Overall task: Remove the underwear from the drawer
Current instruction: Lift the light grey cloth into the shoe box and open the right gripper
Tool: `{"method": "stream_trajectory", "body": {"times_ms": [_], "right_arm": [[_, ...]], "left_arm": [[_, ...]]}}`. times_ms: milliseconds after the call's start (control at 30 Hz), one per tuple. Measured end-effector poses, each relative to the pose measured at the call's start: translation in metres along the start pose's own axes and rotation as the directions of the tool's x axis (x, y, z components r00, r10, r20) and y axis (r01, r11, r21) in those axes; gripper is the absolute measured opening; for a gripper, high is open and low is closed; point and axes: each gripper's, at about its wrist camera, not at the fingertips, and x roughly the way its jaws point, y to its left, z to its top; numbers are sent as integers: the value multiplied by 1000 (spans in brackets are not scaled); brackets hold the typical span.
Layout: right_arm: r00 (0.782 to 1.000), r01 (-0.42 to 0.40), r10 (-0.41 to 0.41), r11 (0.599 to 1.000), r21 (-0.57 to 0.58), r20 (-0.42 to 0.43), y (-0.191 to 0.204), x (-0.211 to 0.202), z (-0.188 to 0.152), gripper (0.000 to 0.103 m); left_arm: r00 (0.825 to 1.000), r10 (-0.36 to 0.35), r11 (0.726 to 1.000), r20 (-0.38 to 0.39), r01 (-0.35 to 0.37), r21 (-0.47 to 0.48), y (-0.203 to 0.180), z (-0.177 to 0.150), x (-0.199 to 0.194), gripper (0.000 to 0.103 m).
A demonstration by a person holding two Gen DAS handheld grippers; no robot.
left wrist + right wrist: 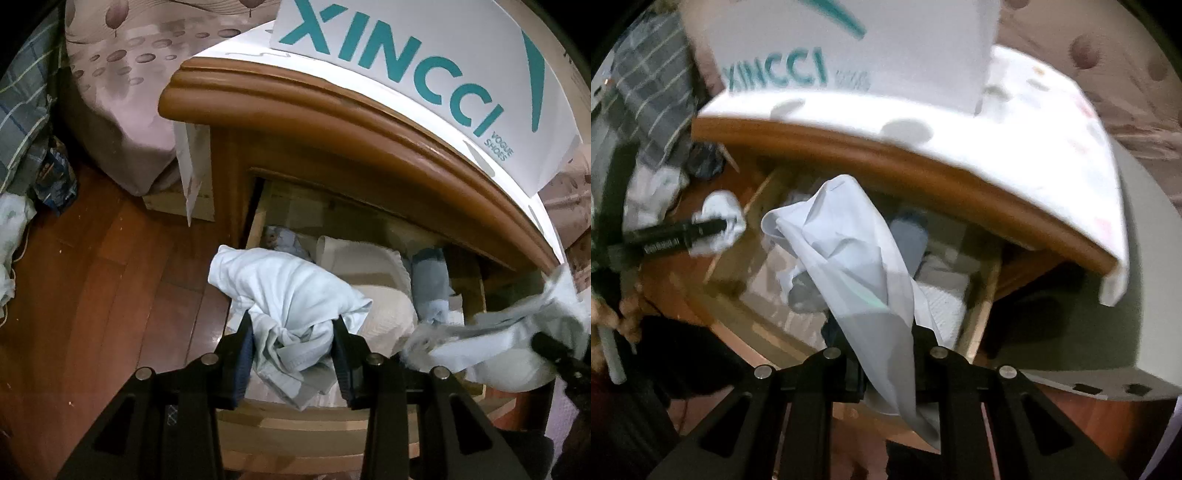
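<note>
The left gripper (293,345) pinched a bunched, soft pale-blue pair of underwear (291,291) between its dark padded fingers (243,350), the cloth crumpled into folds with a stitched hem hanging below, held just above the open wooden drawer (258,218). The right gripper (886,354) was pressed together on a second pale garment (849,251), smooth and thin, which draped in a long twisted fold over the drawer; its pads were hidden beneath the cloth. Inside the drawer lay a cream ribbed fabric roll (369,262) and a grey-blue rolled piece (430,280), partly covered by the lifted cloth. The nightstand's rounded glossy brown edge (332,107) carried a white shoe box (424,66) with teal lettering, cut off at the frame. The right wrist view was blurred, so finer textures were hard to make out.
</note>
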Motion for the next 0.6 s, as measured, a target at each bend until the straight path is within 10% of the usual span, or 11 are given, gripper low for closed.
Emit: {"method": "stream_trajectory", "body": {"times_ms": [600], "right_arm": [[949, 31, -64, 993, 112, 309, -26, -140, 48, 13]], "left_arm": [[998, 45, 999, 45, -46, 18, -2, 0, -8, 38]]}}
